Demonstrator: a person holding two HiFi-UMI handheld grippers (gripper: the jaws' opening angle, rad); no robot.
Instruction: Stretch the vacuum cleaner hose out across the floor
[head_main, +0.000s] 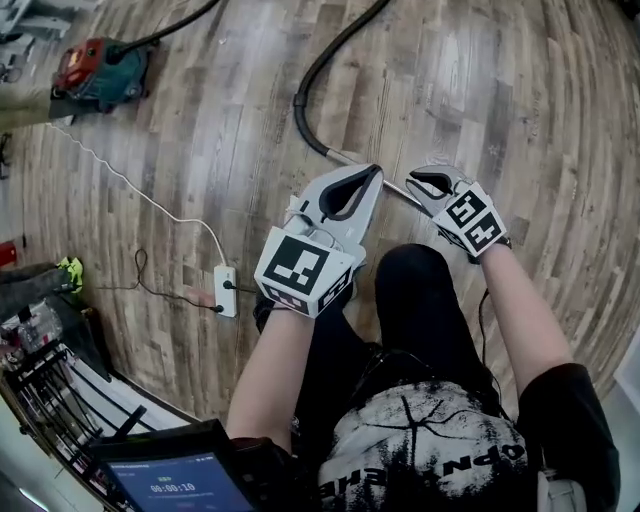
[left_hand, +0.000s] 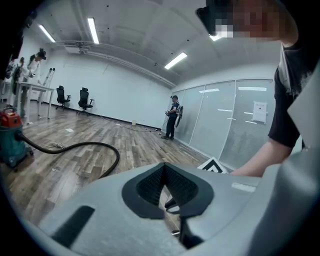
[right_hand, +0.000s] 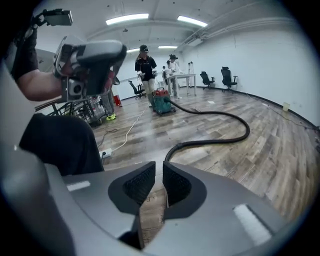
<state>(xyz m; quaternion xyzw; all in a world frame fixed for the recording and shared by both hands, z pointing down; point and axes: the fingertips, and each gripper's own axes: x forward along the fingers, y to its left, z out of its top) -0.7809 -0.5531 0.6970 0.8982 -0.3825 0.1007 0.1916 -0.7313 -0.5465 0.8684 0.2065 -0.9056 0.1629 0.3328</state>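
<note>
One broad plank floor (head_main: 480, 90) under everything, grey-brown boards. Black hose (head_main: 318, 70) lying on it in loose curves, not pulled straight: out from the cleaner, off the top edge of the head view, back in, then bent round toward the person's knees, ending in a metal tube (head_main: 345, 157) just ahead of both gripper tips. Touching the tube or not: cannot tell. Far off at upper left, red-and-teal vacuum cleaner (head_main: 100, 72), upright on the boards. Black-trousered leg (head_main: 420, 290) directly below the grippers. Tablet screen (head_main: 170, 485) at bottom left, beside a dark rack. Next, left gripper (head_main: 371, 174), held low and aimed toward the tube, jaws pressed together at the tips, nothing pinched. Just beside it, right gripper (head_main: 416, 181), jaws slightly spread, only a narrow slit with bare floor visible through it, nothing between the pads. Smallest: white power strip (head_main: 225, 290) on the floor left of the left forearm, black plug in its side; thin white cord (head_main: 130, 185) trailing from it toward the cleaner.
</note>
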